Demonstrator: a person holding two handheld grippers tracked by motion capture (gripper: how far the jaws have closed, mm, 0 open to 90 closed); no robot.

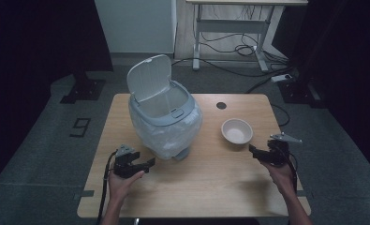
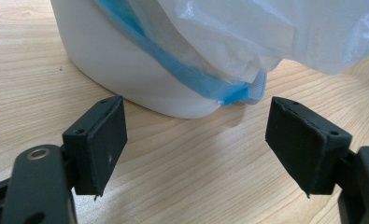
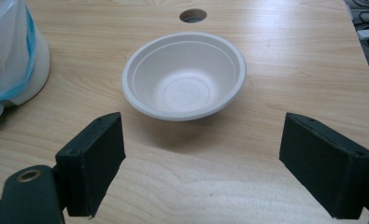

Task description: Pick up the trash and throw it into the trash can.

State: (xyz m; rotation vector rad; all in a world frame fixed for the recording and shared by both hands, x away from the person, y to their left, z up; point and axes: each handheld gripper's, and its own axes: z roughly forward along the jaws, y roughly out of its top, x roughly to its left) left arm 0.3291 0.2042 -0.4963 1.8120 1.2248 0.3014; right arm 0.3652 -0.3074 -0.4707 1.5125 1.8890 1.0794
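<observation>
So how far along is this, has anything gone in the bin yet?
The bin is lined, its lid up. Whether anything is inside, I can't tell. Both the left gripper and right gripper are open, holding nothing. The white bowl sits empty and untouched, probably next.

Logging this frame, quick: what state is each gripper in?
Left gripper: open, holding nothing.
Right gripper: open, holding nothing.

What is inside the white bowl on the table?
Nothing. The white bowl is empty; the right gripper view shows its bare inside down to the bottom rings. It sits on the wooden table, and the patch of table under it is hidden.
</observation>
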